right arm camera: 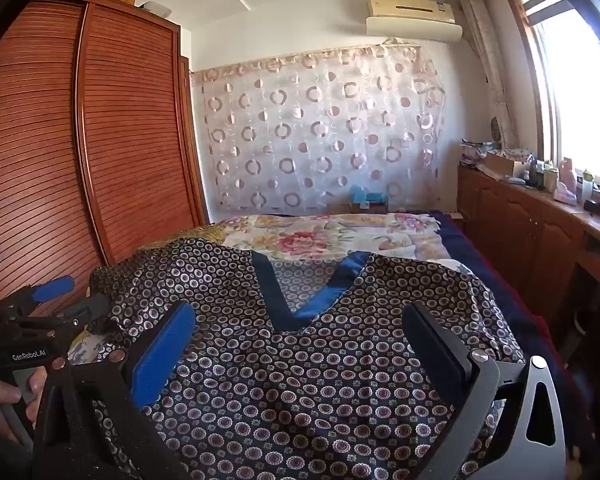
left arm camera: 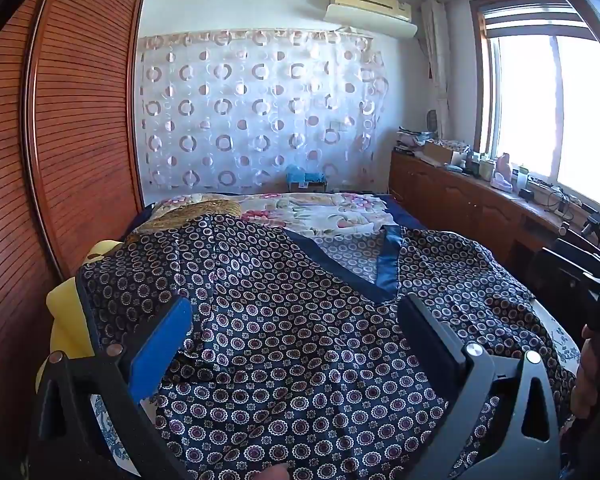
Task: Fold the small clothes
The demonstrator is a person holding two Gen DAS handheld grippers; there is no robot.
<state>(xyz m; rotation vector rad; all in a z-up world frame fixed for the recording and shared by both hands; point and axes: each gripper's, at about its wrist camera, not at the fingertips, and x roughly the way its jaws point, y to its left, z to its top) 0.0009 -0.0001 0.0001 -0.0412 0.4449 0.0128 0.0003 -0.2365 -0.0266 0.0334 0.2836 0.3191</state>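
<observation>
partly cropped: patterned garment (left arm camera: 284,340)

A home bedroom is being shown by a floral-quilted bed (right arm camera: 331,236), a slatted wooden wardrobe (right arm camera: 132,120), a patterned curtain (left arm camera: 260,108) and a wall-mounted air conditioner (left arm camera: 369,10).

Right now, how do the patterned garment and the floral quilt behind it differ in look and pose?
The patterned garment is dark navy with small ring motifs; the floral quilt is pale with large pink flowers. The garment lies rumpled near the cameras, its blue V-neck trim showing; the quilt lies flatter, farther back. Both rest on the bed.
</observation>
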